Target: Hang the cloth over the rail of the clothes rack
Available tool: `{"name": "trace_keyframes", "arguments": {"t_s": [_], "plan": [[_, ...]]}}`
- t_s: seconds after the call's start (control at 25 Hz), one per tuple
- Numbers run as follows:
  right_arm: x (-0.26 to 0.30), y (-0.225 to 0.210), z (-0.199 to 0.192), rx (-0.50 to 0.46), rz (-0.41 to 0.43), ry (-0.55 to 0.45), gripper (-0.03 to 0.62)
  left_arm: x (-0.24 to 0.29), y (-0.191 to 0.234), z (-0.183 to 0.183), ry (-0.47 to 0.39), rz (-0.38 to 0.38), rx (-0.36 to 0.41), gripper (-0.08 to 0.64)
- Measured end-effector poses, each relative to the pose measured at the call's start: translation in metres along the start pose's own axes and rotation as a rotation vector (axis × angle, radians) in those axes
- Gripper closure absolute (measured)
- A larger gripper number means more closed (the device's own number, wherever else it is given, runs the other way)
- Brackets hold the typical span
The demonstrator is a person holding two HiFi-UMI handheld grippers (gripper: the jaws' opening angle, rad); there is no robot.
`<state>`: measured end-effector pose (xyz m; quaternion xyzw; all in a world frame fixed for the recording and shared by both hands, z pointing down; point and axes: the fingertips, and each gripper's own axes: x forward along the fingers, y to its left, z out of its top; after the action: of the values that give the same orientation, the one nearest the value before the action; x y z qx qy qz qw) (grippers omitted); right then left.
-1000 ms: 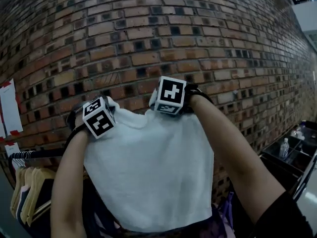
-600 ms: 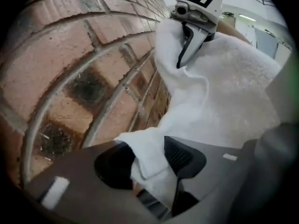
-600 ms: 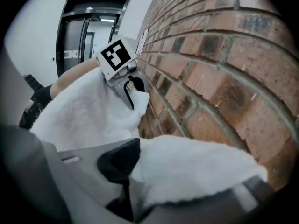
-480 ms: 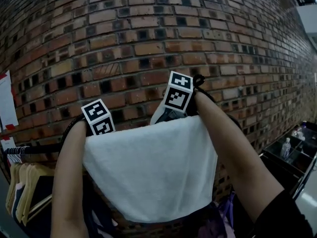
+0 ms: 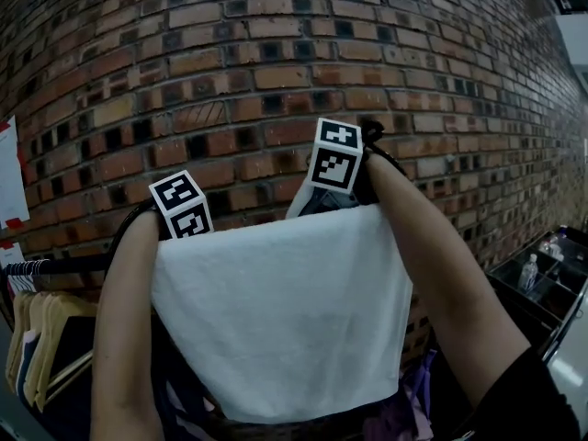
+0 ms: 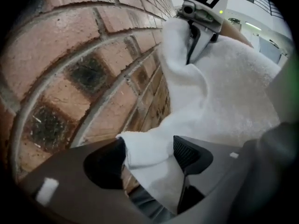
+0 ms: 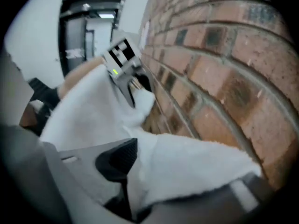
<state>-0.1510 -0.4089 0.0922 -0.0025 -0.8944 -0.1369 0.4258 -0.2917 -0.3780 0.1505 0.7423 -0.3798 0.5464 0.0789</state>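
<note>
**Inspector:** What stood at the far side?

**Technician:** A brick wall (image 5: 276, 62) filled the far side, close behind both grippers.

**Inspector:** Where was the cloth?

**Technician:** The white cloth (image 5: 285, 310) hung flat on the near side, between the person's two forearms. Its top edge lay level with the grippers, and its upper corners folded over toward the wall. The dark rail (image 5: 69, 265) showed only at the left, just beside the cloth. Wooden hangers (image 5: 41, 333) with garments hung from that stretch. Whether the cloth rested on the rail could not be told, as the cloth hid that part.

**Inspector:** State of the left gripper?

**Technician:** The left gripper (image 6: 149, 155) had its jaws apart and opening. The cloth's left corner lay loosely between the pads, not pinched.

**Inspector:** And the right gripper?

**Technician:** The right gripper (image 7: 182, 176) also had its jaws apart and opening. The right corner lay between them, draped over the far jaw and unclamped.

**Inspector:** Smaller parts?

**Technician:** Each gripper's marker cube (image 5: 182, 206) stood above the cloth's top edge.
</note>
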Motion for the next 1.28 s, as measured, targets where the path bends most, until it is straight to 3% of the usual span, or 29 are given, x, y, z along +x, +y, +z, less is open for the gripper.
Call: {"name": "trace_keyframes", "arguments": {"t_s": [0.04,0.08,0.16,0.2,0.28,0.4,0.6,0.72,0.8,0.96,1.12,1.2,1.28], "plan": [[-0.005,0.003,0.008,0.009,0.017,-0.054,0.425,0.001,-0.001,-0.001,0.006,-0.006,0.002,0.221],[-0.009,0.000,0.007,0.022,-0.010,-0.045,0.425,0.001,-0.002,-0.001,0.009,-0.009,0.002,0.221],[-0.007,-0.007,-0.010,0.014,-0.062,0.078,0.425,0.001,-0.002,0.000,0.004,-0.009,-0.003,0.219],[-0.006,-0.004,-0.009,0.005,-0.036,0.070,0.424,0.000,-0.002,0.000,0.001,-0.008,-0.005,0.219],[-0.008,0.002,0.007,0.026,0.012,-0.051,0.425,0.000,-0.003,-0.001,0.001,-0.009,-0.006,0.205],[-0.002,-0.007,-0.007,0.029,-0.030,0.025,0.425,0.000,-0.002,0.001,-0.009,-0.005,-0.010,0.184],[-0.008,-0.008,0.017,0.012,-0.025,-0.131,0.422,0.001,-0.002,0.003,-0.028,-0.014,-0.001,0.139],[-0.005,-0.016,0.010,-0.078,-0.110,-0.051,0.422,-0.003,0.001,0.013,-0.074,0.009,0.048,0.137],[-0.010,-0.014,0.027,-0.129,-0.134,-0.153,0.422,-0.010,0.005,0.026,-0.142,0.048,0.098,0.138],[-0.046,-0.006,0.071,-0.271,-0.251,-0.404,0.422,-0.041,0.016,0.063,-0.343,0.202,0.265,0.152],[-0.098,-0.017,0.098,-0.356,-0.579,-0.587,0.422,-0.092,0.017,0.099,-0.555,0.442,0.421,0.178],[-0.123,-0.020,0.103,-0.361,-0.730,-0.656,0.422,-0.124,0.020,0.112,-0.661,0.586,0.448,0.193],[-0.144,-0.018,0.108,-0.350,-0.826,-0.722,0.422,-0.160,0.022,0.121,-0.787,0.723,0.443,0.193]]}}
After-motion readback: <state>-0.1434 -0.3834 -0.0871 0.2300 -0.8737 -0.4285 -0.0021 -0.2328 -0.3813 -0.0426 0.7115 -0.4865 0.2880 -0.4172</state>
